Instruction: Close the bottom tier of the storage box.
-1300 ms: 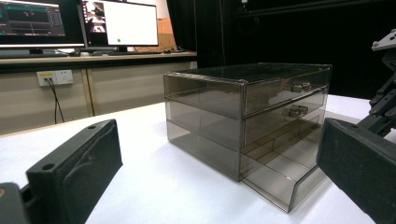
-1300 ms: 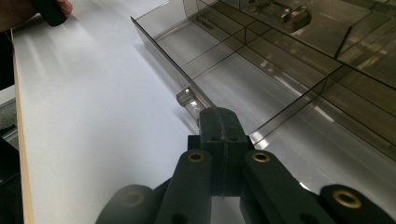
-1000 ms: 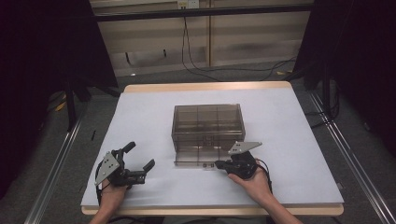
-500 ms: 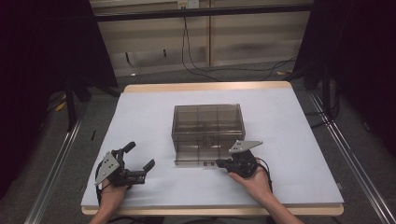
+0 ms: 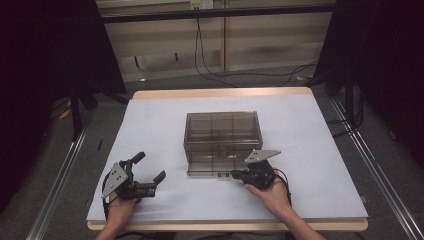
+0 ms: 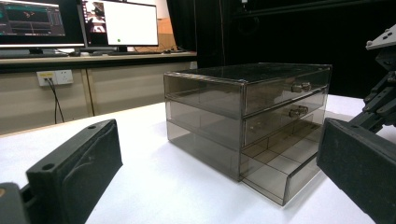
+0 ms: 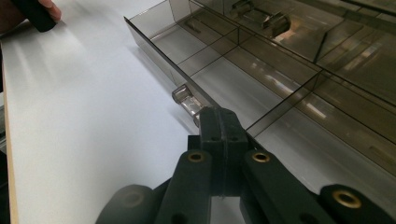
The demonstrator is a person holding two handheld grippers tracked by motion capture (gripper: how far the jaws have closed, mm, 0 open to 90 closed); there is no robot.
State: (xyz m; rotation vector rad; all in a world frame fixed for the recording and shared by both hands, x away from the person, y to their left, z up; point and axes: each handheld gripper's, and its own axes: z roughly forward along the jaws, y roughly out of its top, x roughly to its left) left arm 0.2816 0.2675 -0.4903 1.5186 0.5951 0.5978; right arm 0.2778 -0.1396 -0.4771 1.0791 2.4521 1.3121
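From the high view, a smoky clear drawer cabinet is seen standing near the middle of a white surface, with its bottom drawer pulled out toward the person. The right gripper is held at that drawer's front edge, its jaws brought together at the handle. The left gripper is held well apart from the cabinet, to its left, with jaws spread wide and nothing between them. In the left gripper view, the cabinet is seen beyond and between the two spread black jaws, three drawers stacked, the lowest one drawn out; part of the right gripper is seen past the right-hand jaw. Monitors are seen on a far desk. In the right gripper view, the jaws are closed flat against each other, and a small clear handle on the open drawer's front wall is pinched at their tip; divided compartments lie to the right of the jaws.
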